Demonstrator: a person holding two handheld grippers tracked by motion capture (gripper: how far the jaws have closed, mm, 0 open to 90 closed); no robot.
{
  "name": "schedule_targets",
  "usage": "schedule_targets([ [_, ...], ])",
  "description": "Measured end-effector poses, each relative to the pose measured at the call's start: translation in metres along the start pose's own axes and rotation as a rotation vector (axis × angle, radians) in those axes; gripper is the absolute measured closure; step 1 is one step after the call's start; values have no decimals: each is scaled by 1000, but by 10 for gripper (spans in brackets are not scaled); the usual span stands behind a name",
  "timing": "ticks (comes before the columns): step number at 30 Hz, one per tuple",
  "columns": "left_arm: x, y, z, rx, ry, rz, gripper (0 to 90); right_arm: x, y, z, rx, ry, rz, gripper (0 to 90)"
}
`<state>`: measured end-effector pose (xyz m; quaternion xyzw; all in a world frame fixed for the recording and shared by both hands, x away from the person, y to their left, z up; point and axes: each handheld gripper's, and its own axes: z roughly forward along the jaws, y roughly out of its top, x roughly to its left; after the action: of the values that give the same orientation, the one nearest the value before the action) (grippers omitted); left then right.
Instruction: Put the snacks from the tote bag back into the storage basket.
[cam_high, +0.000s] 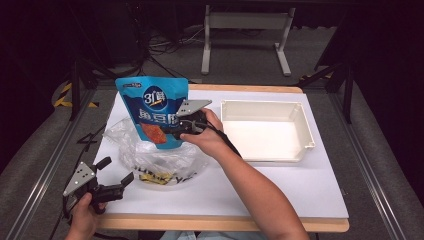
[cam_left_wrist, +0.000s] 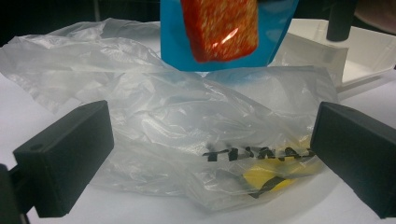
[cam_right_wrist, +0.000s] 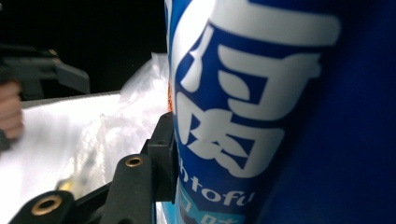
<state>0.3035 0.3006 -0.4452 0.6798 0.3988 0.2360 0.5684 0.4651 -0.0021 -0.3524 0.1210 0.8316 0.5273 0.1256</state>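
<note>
Two grippers in play. Right gripper (cam_high: 172, 131) is clamped on the lower right edge of the blue snack pouch (cam_high: 156, 107) and holds it upright, lifted clear above the plastic bag (cam_high: 160, 157); in the right gripper view one black jaw presses flat against the pouch's printed face. Left gripper (cam_high: 116, 176) sits at the near left corner of the table (cam_high: 300, 195), jaws spread wide with nothing between them; in the left gripper view they frame the crumpled bag without touching it. Step in hand, as I judge it: the pouch is out of the bag and in transit, probably toward the white tray (cam_high: 305, 130) to the right. Next move calls for carrying the pouch rightward over the tray rim and lowering before release; the slack bag may want pinning by the free gripper. Count: one pouch, one clear bag with black and yellow print, one empty tray, two grippers.
</note>
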Motion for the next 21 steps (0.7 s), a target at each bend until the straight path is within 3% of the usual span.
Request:
schedule_targets([
  [5,0,0,0,-1,3,1,2,-1,17,-14,-24,10,-9,553],
  [10,0,0,0,-1,4,1,1,-1,31,-26,-9,22,-10,553],
  [21,0,0,0,1,5,2,2,3,47,-42,-16,43,-23,551],
])
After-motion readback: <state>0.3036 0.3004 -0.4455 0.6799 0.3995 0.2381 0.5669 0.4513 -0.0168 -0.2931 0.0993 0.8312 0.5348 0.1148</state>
